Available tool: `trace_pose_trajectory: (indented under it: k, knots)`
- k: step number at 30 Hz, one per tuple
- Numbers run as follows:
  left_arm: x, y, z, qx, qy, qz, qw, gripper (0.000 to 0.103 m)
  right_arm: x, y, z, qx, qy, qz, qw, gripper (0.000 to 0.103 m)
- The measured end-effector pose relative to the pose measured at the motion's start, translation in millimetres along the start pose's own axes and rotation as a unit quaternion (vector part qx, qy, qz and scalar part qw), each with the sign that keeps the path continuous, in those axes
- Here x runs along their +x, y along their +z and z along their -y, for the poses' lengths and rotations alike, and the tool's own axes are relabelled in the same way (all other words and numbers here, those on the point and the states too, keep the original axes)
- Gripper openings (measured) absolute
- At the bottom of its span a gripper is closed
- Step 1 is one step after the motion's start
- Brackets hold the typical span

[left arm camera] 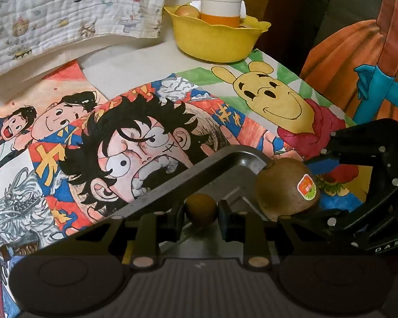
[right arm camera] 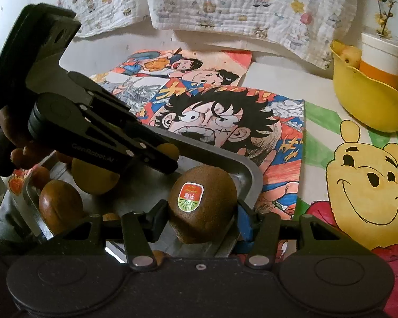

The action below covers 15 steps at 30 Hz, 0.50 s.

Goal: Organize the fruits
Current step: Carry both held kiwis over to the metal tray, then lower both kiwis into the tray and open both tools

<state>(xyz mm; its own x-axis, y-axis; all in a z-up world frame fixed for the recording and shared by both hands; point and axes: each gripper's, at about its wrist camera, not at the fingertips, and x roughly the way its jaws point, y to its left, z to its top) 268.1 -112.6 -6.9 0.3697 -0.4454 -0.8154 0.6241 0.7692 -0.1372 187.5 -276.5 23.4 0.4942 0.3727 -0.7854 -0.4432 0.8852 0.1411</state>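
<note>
Kiwi [right arm camera: 203,206] pinched by right gripper [right arm camera: 199,222] over tray [right arm camera: 252,177]; small brown fruit [left arm camera: 201,209] pinched by left gripper [left arm camera: 201,216]. Best lifted slowly, carried to yellow bowl [right arm camera: 368,106] at 2 o'clock.

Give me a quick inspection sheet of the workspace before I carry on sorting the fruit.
Surface: pale tabletop overlaid with cartoon drawings.
Job's things: stickered kiwi over the metal tray; another kiwi and a yellowish fruit in the tray; small round brown fruit; yellow bowl at the far edge holding a fruit.
Clutter: white-and-orange cup standing in the bowl.
Grippers: right gripper shut on the stickered kiwi; left gripper shut on the small round brown fruit.
Cables: nothing seen.
Surroundings: printed quilted cloth behind the table.
</note>
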Motion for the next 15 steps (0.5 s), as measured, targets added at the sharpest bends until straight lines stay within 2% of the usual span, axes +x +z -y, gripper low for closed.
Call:
trace_pose_trajectory:
  k: [15]
  knots:
    - [3.2, 0.6, 9.4, 0.031, 0.025, -0.024, 0.9989, 0.029, 5.4, 1.4, -2.7, -0.027, -0.006, -0.02, 0.999, 0.056]
